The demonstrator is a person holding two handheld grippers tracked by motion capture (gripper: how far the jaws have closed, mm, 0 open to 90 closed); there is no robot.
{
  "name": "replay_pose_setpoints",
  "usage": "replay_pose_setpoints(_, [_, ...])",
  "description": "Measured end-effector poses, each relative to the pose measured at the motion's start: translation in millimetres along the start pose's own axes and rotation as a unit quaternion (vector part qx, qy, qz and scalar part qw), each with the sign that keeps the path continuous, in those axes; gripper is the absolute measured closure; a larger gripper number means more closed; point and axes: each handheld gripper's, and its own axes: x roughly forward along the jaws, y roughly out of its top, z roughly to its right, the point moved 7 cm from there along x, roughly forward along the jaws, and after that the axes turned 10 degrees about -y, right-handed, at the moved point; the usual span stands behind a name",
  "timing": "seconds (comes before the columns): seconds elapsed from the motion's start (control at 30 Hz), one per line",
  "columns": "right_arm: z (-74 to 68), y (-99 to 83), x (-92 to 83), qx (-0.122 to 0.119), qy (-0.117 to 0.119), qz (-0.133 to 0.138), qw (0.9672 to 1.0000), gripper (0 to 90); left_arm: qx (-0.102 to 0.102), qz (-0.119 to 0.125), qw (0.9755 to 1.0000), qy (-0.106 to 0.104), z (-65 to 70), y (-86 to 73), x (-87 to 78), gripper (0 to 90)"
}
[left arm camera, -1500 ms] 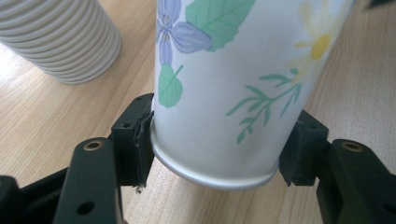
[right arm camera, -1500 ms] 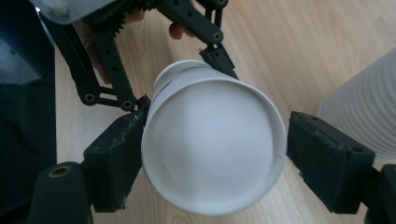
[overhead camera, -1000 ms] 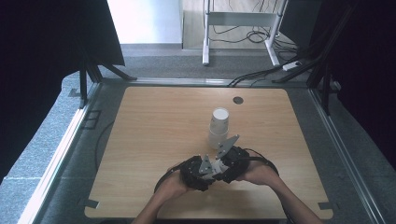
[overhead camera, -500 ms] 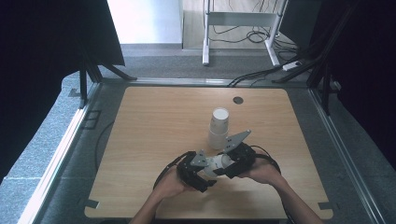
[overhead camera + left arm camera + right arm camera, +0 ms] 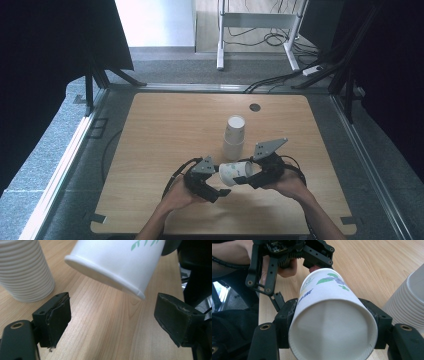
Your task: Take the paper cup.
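We see the wooden table [image 5: 165, 150] under both tools. Just beyond the grippers stands the stack of paper cups [image 5: 234, 137], upside down and upright; in the left gripper view it sits ahead-left of the left jaw [image 5: 23, 270]. The right gripper [image 5: 248, 178] is clamped on a single paper cup [image 5: 235, 172], jaws pressed against both sides of its wall, cup lying sideways and off the table, bottom end pointing at the left tool [image 5: 329, 322]. The left gripper [image 5: 216, 191] has its jaws wide apart, nothing between them; the held cup's rolled rim [image 5: 105, 275] hangs just ahead of and above that gap, not touching either pad.
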Motion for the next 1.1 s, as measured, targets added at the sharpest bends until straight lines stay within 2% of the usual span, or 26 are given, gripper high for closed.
replay_pose_setpoints(0.2, [-2.6,-7.4,-2.4,0.001,0.014,0.018,0.9997,36.9,0.018,0.012,0.9996,-0.019,5.7,1.8,-0.3,15.9])
replay_pose_setpoints(0.3, [-5.1,-10.6,-4.0,0.003,0.026,0.027,0.9993,36.9,0.021,0.015,0.9994,-0.024,7.1,1.9,0.5,16.6])
replay_pose_setpoints(0.37, [-6.0,-11.4,-4.4,0.003,0.029,0.03,0.9991,36.9,0.025,0.018,0.999,-0.032,8.9,1.8,1.9,17.2])
replay_pose_setpoints(0.4, [-8.3,-13.0,-5.6,0.004,0.04,0.037,0.9985,36.9,0.029,0.02,0.9986,-0.04,10.7,1.5,3.2,17.6])
replay_pose_setpoints(0.63, [-13.6,-16.7,-6.6,0.004,0.062,0.051,0.9968,36.9,0.046,0.032,0.9966,-0.06,16.1,2.4,3.9,22.3])
replay_pose_setpoints(0.93, [-15.1,-19.9,-5.5,0.008,0.076,0.056,0.9955,36.9,0.048,0.045,0.9954,-0.07,16.1,0.7,3.4,29.7])
replay_pose_setpoints(1.1, [-14.0,-22.2,-5.2,0.01,0.083,0.053,0.9951,36.9,0.051,0.043,0.9952,-0.072,16.1,-0.9,4.5,33.1])
